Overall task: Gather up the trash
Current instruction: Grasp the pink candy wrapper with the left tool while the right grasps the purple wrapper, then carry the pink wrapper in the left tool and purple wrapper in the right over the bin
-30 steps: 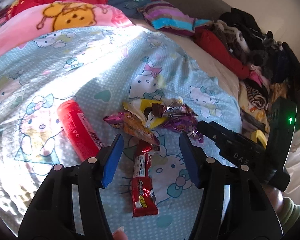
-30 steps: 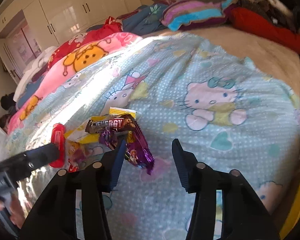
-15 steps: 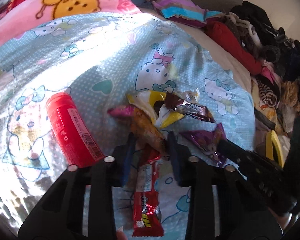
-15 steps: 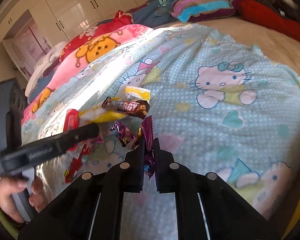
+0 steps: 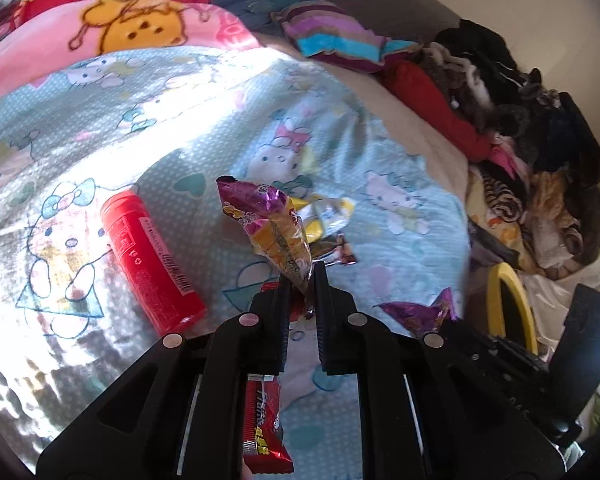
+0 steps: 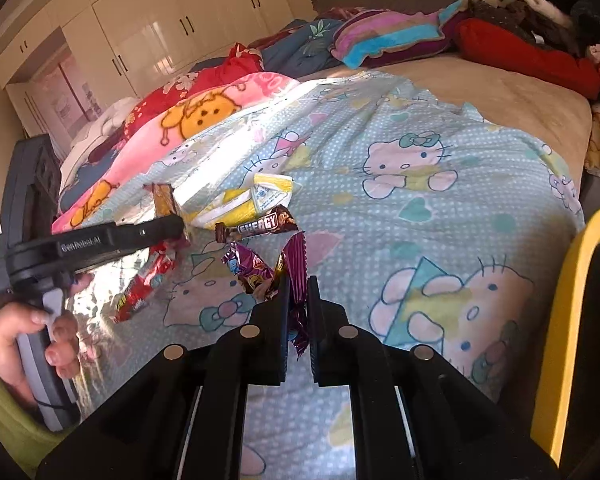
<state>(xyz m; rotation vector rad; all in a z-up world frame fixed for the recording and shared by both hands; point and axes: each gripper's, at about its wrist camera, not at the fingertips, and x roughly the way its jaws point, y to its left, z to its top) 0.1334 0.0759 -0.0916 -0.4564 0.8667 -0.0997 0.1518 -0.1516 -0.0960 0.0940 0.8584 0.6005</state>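
Observation:
In the left wrist view my left gripper is closing its jaws, and the pads pinch the lower end of a purple and yellow snack wrapper that stands up off the bedspread. A red candy bar wrapper lies beneath the fingers, with a red tube to the left. My right gripper is shut on a crumpled purple wrapper, held above the bed. A brown energy bar wrapper and a yellow wrapper lie just beyond it.
A yellow-rimmed bin stands at the bed's right edge. Folded blankets and a heap of clothes line the far side. A person's hand holds the left gripper's handle. The Hello Kitty bedspread covers the bed.
Both grippers went from open to shut on wrappers. The left one lifted the purple and yellow wrapper. The right one carried the purple wrapper away from the pile, toward the yellow bin.

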